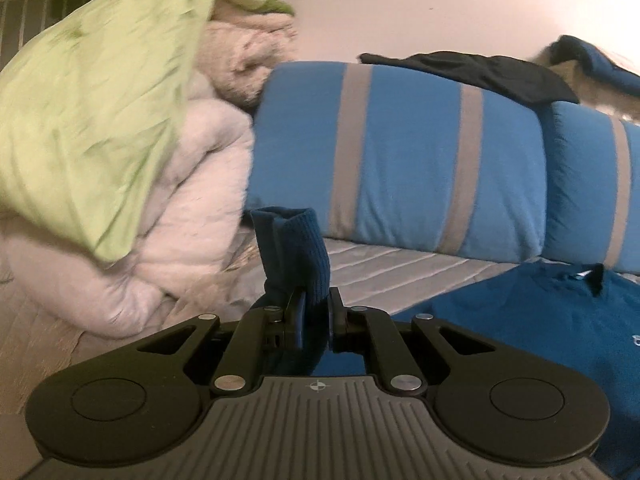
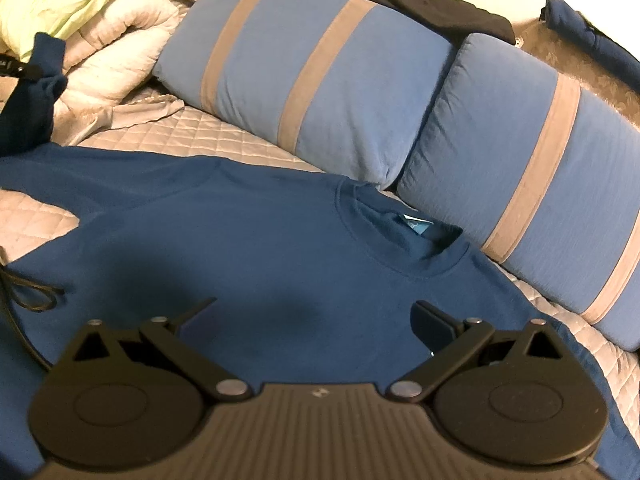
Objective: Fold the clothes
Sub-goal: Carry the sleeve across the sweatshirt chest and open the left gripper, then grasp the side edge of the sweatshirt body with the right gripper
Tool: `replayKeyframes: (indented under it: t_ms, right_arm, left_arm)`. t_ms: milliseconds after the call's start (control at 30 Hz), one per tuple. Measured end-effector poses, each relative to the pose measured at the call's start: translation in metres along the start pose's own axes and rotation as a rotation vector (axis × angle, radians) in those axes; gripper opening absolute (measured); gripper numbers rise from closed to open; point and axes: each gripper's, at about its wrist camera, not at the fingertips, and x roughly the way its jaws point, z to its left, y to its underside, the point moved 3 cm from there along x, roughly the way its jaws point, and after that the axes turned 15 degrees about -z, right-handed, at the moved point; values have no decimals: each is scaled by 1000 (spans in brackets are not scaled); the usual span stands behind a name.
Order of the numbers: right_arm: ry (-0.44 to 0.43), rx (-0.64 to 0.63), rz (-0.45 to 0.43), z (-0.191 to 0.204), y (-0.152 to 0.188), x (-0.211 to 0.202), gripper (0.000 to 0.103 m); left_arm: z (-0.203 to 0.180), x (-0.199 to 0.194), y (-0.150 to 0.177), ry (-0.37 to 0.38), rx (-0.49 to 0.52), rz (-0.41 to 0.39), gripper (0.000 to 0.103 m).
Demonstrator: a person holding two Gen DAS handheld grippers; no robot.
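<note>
A dark blue sweatshirt [image 2: 260,248] lies spread flat on the quilted bed, collar [image 2: 404,240] toward the pillows. My left gripper [image 1: 316,312] is shut on the sweatshirt's sleeve cuff [image 1: 296,248], which stands up ribbed above the fingers. In the right wrist view that lifted sleeve [image 2: 36,92] hangs at the far left with the left gripper beside it. My right gripper [image 2: 316,320] hovers open just above the sweatshirt's chest, nothing between its fingers. The sweatshirt body [image 1: 540,320] also shows at the lower right of the left wrist view.
Two blue pillows with grey stripes [image 2: 312,80] [image 2: 532,176] lie along the back of the bed. A dark garment [image 2: 432,4] lies on top of them. A pale quilt [image 1: 172,220] and a green pillow [image 1: 92,112] pile up at the left. A black cord [image 2: 32,296] crosses the sweatshirt's left edge.
</note>
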Motion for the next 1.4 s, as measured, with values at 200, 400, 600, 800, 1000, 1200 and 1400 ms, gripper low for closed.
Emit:
replayKeyframes:
  t_ms: [200, 400, 600, 800, 1000, 1200, 1400]
  right_arm:
    - [-15, 30, 9, -3, 0, 1, 103]
    - [-27, 31, 17, -1, 0, 2, 103]
    - [-26, 47, 24, -2, 1, 3, 103]
    - [-22, 60, 37, -4, 2, 4, 103]
    - [-25, 45, 52, -2, 4, 6, 103]
    - [-22, 47, 54, -2, 4, 7, 103]
    - [-52, 17, 64, 5, 6, 7, 103]
  left_arm:
    - [-36, 9, -17, 59, 51, -16, 10]
    - [-78, 18, -28, 130, 105, -27, 10]
    - [-126, 21, -29, 236, 155, -24, 11]
    - [-174, 23, -25, 357, 194, -7, 20]
    - [-185, 21, -16, 405, 180, 25, 62]
    - [-161, 16, -5, 377, 159, 59, 63]
    - [-111, 5, 9, 294, 154, 75, 64]
